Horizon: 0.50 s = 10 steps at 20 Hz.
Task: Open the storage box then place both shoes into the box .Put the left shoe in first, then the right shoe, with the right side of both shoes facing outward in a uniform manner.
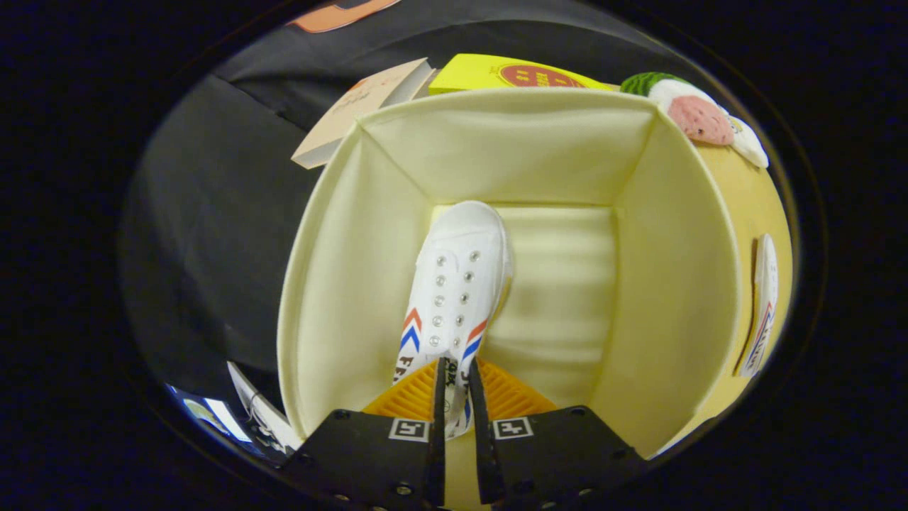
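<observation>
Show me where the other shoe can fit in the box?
The bare floor strip of the box lies between the white shoe and the right-hand wall. The left side is crowded: the shoe, pinched by the gripper, sits close to the left wall.

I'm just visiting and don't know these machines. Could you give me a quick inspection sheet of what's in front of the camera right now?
Surface: dark cloth under and beside the box.
Job's things: pale yellow storage box is open; one white shoe with red and blue chevrons sits inside, toe toward the far wall, nearer the left wall.
Clutter: a tan booklet and a yellow carton beyond the box; a plush toy at its far right corner.
Grippers: hand-held gripper is closed on the shoe's heel end, both fingers pressing it.
Cables: nothing seen.
Surroundings: dark booth wall behind; a white patch on the box's outer right side.
</observation>
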Each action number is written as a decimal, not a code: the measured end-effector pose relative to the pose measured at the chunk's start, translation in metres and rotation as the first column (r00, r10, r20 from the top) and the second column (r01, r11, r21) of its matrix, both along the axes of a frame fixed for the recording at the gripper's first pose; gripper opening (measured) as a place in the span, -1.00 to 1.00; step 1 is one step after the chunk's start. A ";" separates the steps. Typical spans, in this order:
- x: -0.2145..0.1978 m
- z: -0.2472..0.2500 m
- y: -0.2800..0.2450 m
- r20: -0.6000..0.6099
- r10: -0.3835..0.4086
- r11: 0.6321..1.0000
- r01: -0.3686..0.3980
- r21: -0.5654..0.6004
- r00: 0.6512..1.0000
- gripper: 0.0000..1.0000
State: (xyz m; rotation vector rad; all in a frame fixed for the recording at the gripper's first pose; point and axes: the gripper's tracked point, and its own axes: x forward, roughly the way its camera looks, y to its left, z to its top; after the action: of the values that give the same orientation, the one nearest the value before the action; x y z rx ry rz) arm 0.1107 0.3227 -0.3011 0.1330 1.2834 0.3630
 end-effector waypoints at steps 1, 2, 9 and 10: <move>-0.004 0.008 0.000 -0.007 0.016 1.000 -0.016 0.014 1.000 -0.45; -0.006 0.017 -0.002 -0.013 0.025 0.999 -0.024 0.023 1.000 -0.25; -0.028 0.107 -0.052 0.099 0.139 0.988 -0.146 0.059 0.985 0.93; -0.034 0.119 -0.065 0.107 0.147 0.986 -0.155 0.065 0.983 0.92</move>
State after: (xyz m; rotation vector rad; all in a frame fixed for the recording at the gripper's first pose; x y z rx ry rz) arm 0.0772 0.2575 -0.1824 0.0781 1.1822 0.5412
